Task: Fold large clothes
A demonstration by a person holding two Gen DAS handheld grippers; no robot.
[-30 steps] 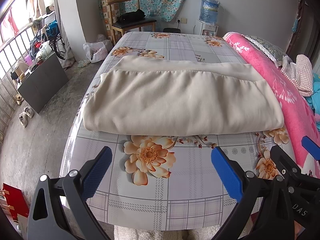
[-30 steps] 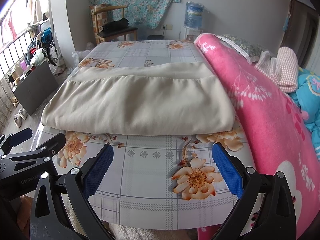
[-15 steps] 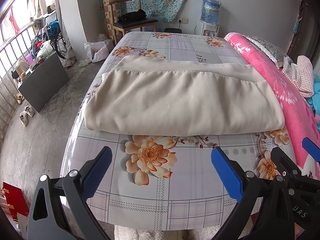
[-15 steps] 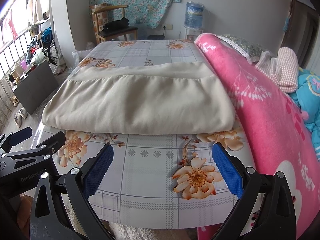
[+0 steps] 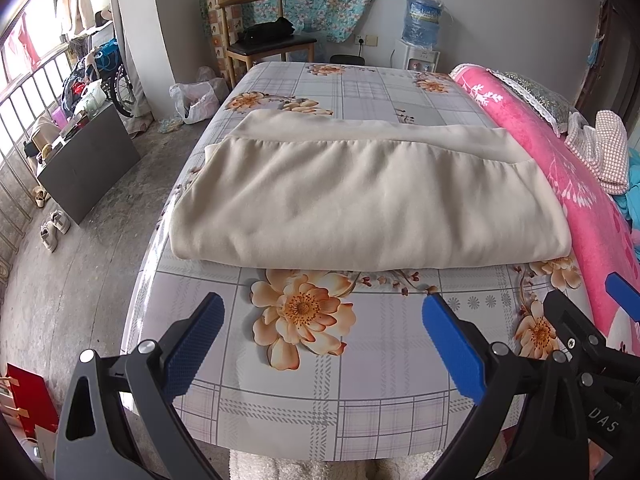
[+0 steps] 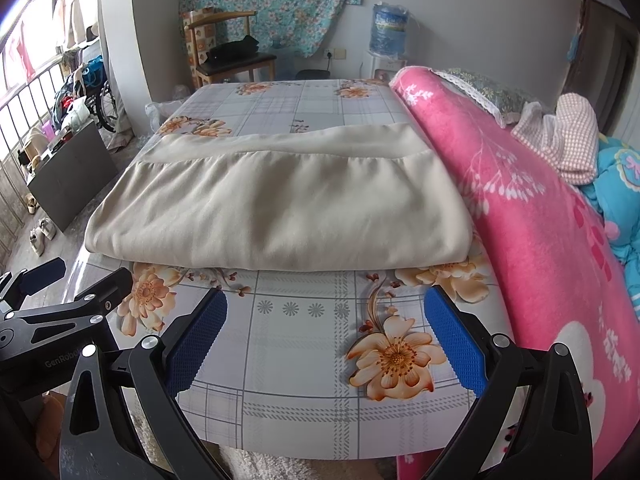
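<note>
A large beige garment [image 5: 360, 200] lies folded in a wide rectangle across the floral bedsheet [image 5: 312, 368]; it also shows in the right wrist view [image 6: 280, 208]. Its folded edge faces me, and a lower layer sticks out at the far side. My left gripper [image 5: 322, 344] is open and empty, above the near end of the bed, short of the garment. My right gripper [image 6: 324, 340] is open and empty, to the right of the left one. The left gripper shows in the right wrist view [image 6: 60, 300] at the left edge.
A rolled pink blanket [image 6: 540, 232] runs along the bed's right side, with a checked cloth [image 6: 568, 140] and blue bedding [image 6: 620, 200] beyond. A wooden chair [image 5: 264, 40] and a water dispenser [image 5: 420, 32] stand past the bed. Bare floor [image 5: 80, 260] lies to the left.
Both views have shifted very slightly; the garment has not moved and both grippers stay open and empty.
</note>
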